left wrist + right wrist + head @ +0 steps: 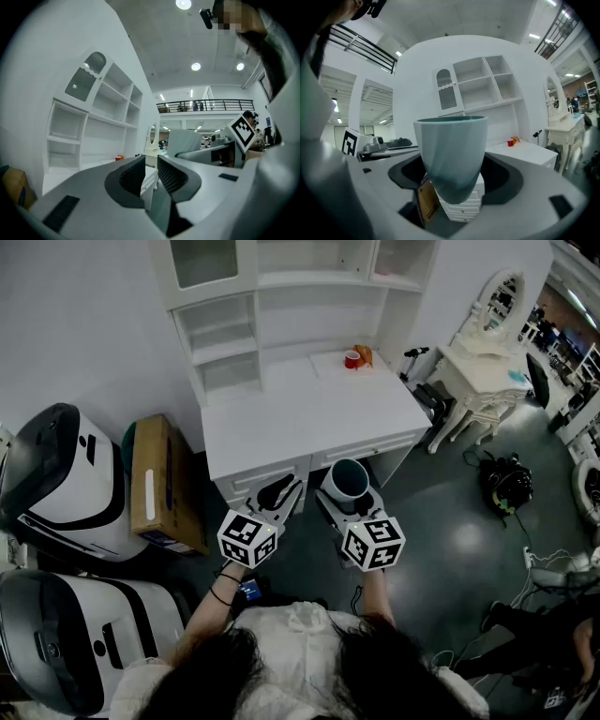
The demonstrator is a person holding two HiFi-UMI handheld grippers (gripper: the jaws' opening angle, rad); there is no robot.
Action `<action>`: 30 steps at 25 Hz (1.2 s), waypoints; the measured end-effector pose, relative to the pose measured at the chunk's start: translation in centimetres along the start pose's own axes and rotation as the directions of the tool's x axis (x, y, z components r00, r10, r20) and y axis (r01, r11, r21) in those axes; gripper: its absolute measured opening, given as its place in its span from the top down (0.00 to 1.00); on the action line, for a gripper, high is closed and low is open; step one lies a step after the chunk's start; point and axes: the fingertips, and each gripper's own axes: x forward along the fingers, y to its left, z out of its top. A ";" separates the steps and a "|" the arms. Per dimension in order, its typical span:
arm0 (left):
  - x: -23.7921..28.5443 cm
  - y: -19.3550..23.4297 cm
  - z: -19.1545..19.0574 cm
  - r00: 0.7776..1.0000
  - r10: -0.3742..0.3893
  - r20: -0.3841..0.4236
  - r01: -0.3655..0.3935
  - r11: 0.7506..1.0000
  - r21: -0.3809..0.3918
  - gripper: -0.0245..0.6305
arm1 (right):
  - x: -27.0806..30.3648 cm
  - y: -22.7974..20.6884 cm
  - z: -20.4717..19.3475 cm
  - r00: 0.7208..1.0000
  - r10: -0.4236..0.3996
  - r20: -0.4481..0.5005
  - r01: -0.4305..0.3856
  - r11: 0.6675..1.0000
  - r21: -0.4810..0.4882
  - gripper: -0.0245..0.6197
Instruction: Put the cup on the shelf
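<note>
A blue-grey cup [349, 478] stands upright between the jaws of my right gripper [348, 489], which is shut on its lower sides. In the right gripper view the cup [451, 154] fills the middle, in front of the white desk. The white shelf unit [225, 338] rises at the back of the desk [300, 418], with open compartments [480, 86]. My left gripper [280, 494] hangs beside the right one at the desk's front edge. Its pads [133, 176] stand close together with nothing between them.
A small red cup [352, 359] and an orange thing [365, 354] sit at the desk's far right. A cardboard box [155, 484] and white machines [56, 484] stand at the left. A white vanity table [483, 362] and a black object [507, 484] are on the right.
</note>
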 end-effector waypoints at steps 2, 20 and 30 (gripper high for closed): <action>-0.1 0.2 -0.2 1.000 0.004 -0.026 -0.003 0.999 0.040 0.82 | 0.4 0.3 0.3 1.000 0.000 0.008 0.000 1.000 -0.003 0.44; -3.8 2.5 0.6 0.999 0.042 0.014 -0.042 0.999 -0.001 0.82 | 1.5 3.4 -0.6 1.000 -0.017 -0.002 0.017 1.000 -0.005 0.44; -4.7 4.3 -0.8 1.000 0.001 -0.026 -0.001 1.000 -0.001 0.82 | 3.2 4.8 -2.9 0.999 -0.043 -0.025 0.044 0.998 0.035 0.44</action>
